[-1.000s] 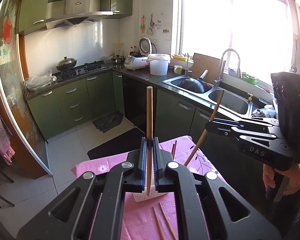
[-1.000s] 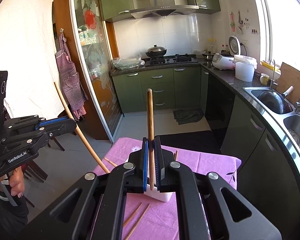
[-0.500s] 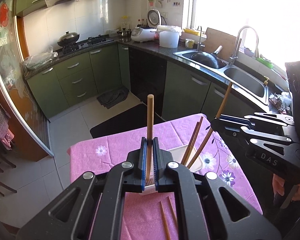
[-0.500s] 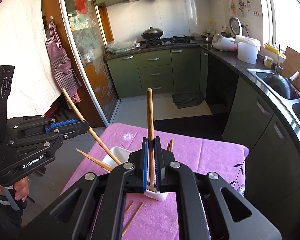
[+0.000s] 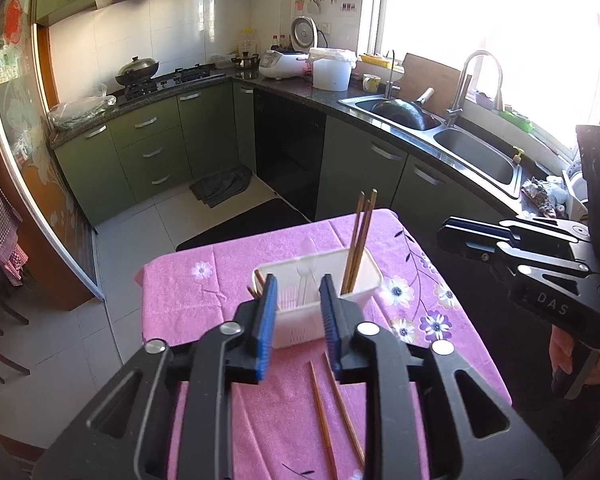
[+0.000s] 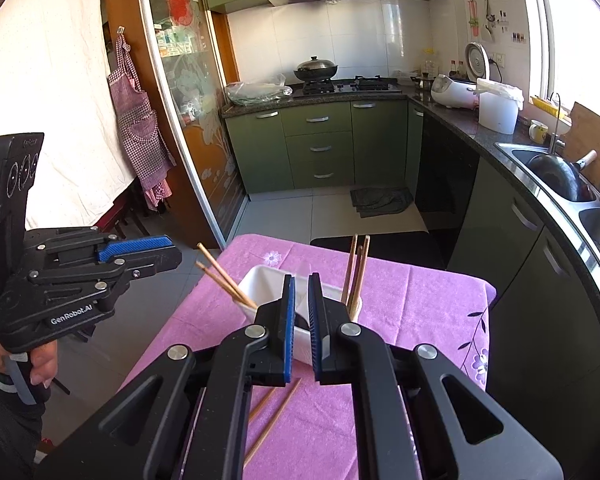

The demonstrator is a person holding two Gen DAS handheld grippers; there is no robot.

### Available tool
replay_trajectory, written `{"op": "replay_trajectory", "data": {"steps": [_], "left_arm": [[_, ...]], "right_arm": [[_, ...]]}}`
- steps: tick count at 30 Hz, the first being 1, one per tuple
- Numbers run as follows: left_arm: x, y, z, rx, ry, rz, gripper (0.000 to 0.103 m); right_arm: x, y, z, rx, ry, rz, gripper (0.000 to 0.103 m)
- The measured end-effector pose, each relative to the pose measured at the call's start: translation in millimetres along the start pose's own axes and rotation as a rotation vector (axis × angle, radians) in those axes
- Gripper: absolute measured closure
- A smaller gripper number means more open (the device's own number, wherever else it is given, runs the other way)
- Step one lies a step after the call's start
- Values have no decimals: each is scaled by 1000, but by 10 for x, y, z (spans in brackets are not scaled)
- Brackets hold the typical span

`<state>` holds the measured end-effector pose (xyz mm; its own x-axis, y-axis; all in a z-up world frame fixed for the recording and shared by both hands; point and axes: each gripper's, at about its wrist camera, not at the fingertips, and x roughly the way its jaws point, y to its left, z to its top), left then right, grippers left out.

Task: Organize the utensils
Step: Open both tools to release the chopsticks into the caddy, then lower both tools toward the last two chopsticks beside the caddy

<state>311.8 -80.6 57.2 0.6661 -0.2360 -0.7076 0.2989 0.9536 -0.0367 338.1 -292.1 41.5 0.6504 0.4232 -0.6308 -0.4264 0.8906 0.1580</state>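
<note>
Your left gripper [image 5: 298, 300] stands wide apart with nothing between its blue pads [image 5: 267, 320]. Your right gripper [image 6: 300, 300] is parted by a narrow gap and also holds nothing.

Nearest you, two loose chopsticks [image 5: 336, 412] lie flat on the pink cloth [image 5: 180, 304], just below the left gripper's fingertips (in the right wrist view the same pair [image 6: 274, 420] lies below the right gripper).

Just beyond both grippers sits the white bin [image 5: 364, 270]. Each gripper points at its near wall. Inside, a white plastic fork [image 5: 306, 272] rests in the middle section. Three chopsticks [image 5: 360, 240] stand upright at the bin's right end. Two more [image 6: 224, 280] lean out over its left end, toward the left gripper [image 6: 140, 254] as the right wrist view shows it.

Farther off, the green cabinets [image 5: 152, 152] and the sink [image 5: 476, 156] line the walls.
</note>
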Motion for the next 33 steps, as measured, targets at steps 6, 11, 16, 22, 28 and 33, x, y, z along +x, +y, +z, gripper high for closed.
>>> {"op": "replay_trajectory", "data": {"steps": [6,11,16,22,28,33], "left_arm": [[209,-89,-772,4,142,-45,69],[807,-163,-1338,-20,324,-72,69],[1416,-138,-1560,-70,419,-39,74],[1868,-125,-1556,-97,471,-7,75],[2046,-192,-1537,-80,490,12,79],[2120,-250,-1500,-60,492,38,86]], "right_arm": [[184,-115,-876,41,150,-20,86],[554,-256,-1503,91,288,-34,86],[681,-351,-1768,131,334,-31,86],[694,-450,-1835,149,349,-37,82],[759,-527,-1875,168,360,-26,81],[832,-560,-1915,175,371,-15,81]]}}
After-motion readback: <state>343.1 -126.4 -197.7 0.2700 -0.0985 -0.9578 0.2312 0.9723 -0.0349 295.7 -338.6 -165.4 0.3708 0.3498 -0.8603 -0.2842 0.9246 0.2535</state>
